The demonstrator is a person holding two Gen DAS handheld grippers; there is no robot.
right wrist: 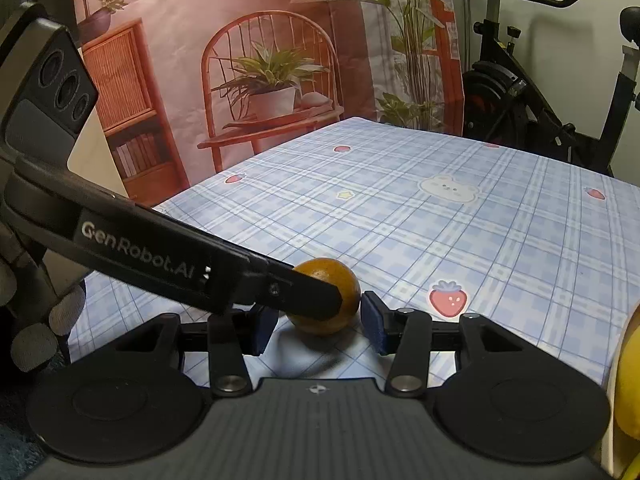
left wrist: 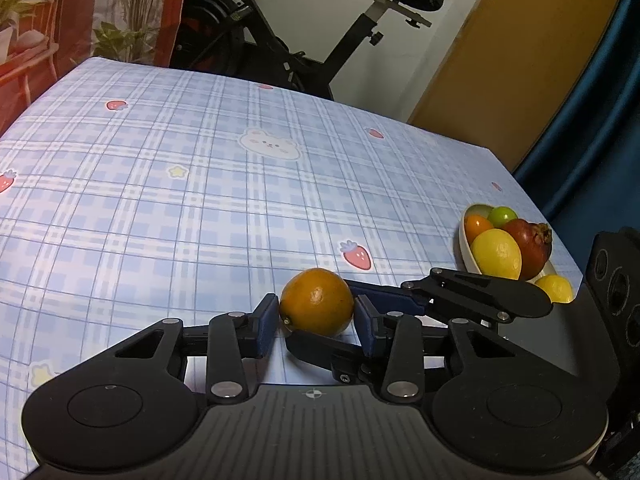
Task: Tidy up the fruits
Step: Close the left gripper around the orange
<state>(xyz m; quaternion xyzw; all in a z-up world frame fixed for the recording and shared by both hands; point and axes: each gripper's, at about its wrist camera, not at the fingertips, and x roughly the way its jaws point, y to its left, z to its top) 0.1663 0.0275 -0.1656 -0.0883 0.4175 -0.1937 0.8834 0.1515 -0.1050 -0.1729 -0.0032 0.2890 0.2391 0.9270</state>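
Note:
An orange (left wrist: 316, 300) lies on the blue plaid tablecloth (left wrist: 160, 200) near its front edge. My left gripper (left wrist: 316, 312) is shut on it, one blue pad against each side. From the right, the right gripper's fingers (left wrist: 400, 300) reach in around the same orange, one behind it and one in front. In the right wrist view the orange (right wrist: 348, 284) sits between the pads of my right gripper (right wrist: 316, 320). Its right pad touches the fruit. Its left pad is partly hidden behind the left gripper's finger (right wrist: 312, 292), which crosses in front.
A white bowl (left wrist: 466, 248) at the table's right edge holds a lemon (left wrist: 496, 252), a dark red fruit, a small orange and a green fruit. Another lemon (left wrist: 556, 288) shows just in front. An exercise bike (left wrist: 280, 40) stands behind the table. A gloved hand (right wrist: 40, 332) holds the left gripper.

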